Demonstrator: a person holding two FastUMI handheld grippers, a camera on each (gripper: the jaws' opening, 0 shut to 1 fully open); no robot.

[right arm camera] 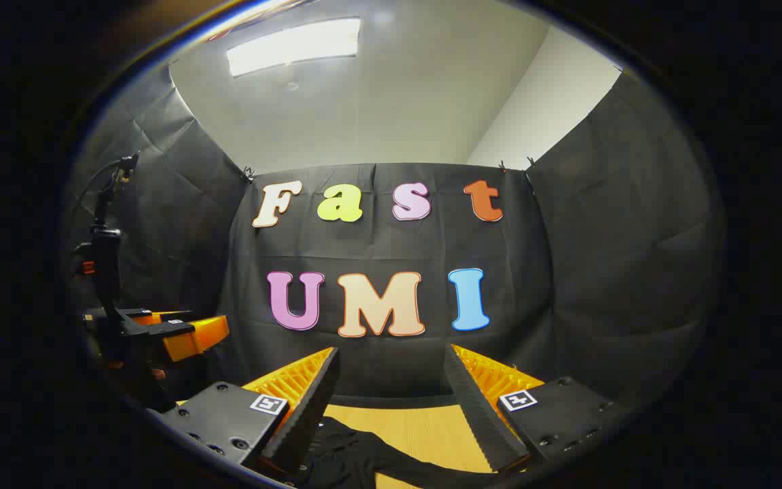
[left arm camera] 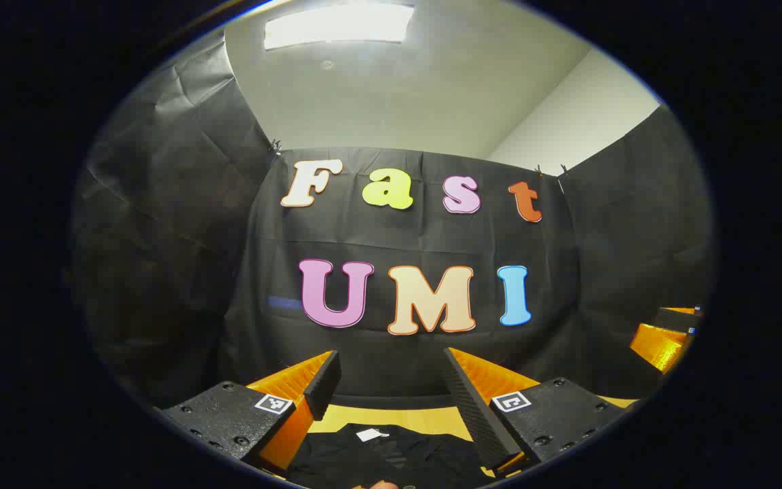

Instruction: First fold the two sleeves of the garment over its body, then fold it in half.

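A: Status? Left to right.

B: Left gripper (left arm camera: 391, 401): fingers spread wide, nothing between them, held up off the worktop (left arm camera: 425, 418) and aimed at the booth wall. The garment (left arm camera: 391, 458), dark fabric with a small white tag, lies flat on the worktop at 6 o'clock in the left gripper view, below the fingertips.

A: Right side?

B: Right gripper (right arm camera: 391, 401): also spread apart, empty, raised. In the right gripper view the garment (right arm camera: 364, 455) sits at 6 to 7 o'clock, with a strip that looks like a sleeve trailing toward 5 o'clock. The other gripper shows at 9 o'clock.

A: Step?

B: My read: sleeve folds not begun, nothing gripped. Can't tell the full layout, most of the fabric is cut off.

A: Next?

B: Tilt down, descend to a sleeve end, pinch a single layer, carry it over the body.
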